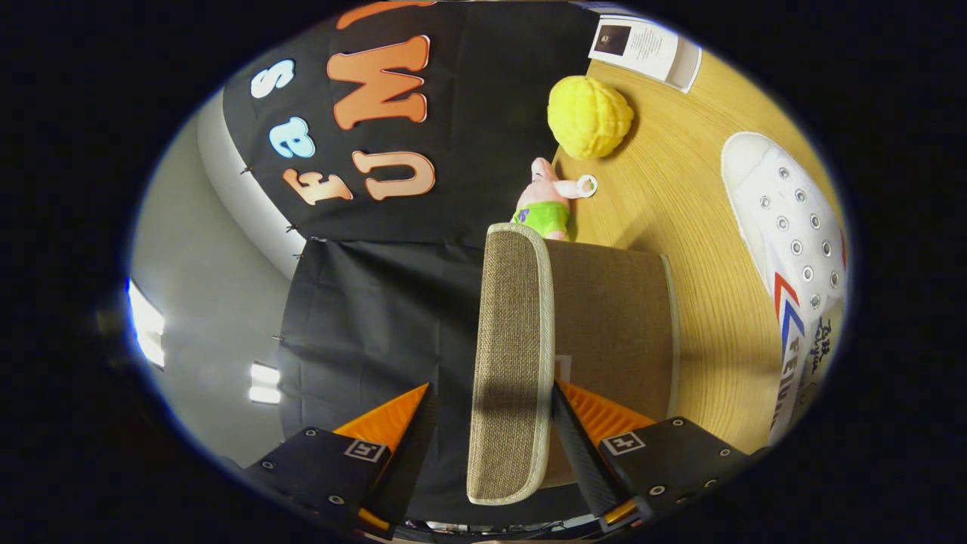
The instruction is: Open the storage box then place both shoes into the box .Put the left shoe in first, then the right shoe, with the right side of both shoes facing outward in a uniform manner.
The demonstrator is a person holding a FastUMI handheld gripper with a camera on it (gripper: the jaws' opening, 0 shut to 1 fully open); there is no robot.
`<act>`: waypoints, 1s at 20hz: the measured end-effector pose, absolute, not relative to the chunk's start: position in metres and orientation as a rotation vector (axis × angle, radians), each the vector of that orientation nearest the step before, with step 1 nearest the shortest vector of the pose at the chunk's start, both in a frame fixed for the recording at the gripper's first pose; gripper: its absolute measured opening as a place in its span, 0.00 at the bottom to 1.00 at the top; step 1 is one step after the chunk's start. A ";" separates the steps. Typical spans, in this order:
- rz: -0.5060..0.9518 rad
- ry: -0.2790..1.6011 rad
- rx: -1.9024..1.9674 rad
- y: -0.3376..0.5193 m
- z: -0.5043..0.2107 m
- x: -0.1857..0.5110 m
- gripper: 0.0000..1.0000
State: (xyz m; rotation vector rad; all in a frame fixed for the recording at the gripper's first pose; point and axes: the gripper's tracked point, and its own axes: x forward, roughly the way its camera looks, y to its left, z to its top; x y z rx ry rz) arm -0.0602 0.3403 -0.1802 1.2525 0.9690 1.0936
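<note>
The view was turned on its side, so the tabletop (680, 227) stood like a wall next to the box. The storage box (612, 332) was a brown cloth box sitting on the wooden tabletop. Its lid (510, 363) was lifted up and stood on edge, with a pale trim running round it.

The gripper (491, 434) had its jaws on each side of the lid. One finger lay right against the lid's inner side, next to the box wall. The other finger stood a little apart from the lid's outer side, with a gap of dark cloth showing between them. So the jaws were parted around the lid, and only one side touched it.

A white shoe (793, 249) with metal lace holes and red and blue stripes lay on the tabletop, well apart from the box. Nothing stood between the shoe and the box.

Beyond the box, a small pink toy (548, 200) in a green top sat just past the box's far end. A yellow bumpy ball (589, 117) sat near the toy. A white paper (646, 49) lay further off. The booth's black cloth wall (363, 317) hung beside the lid.
</note>
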 end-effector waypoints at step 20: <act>1.035 0.645 0.977 0.458 -0.010 -0.107 0.03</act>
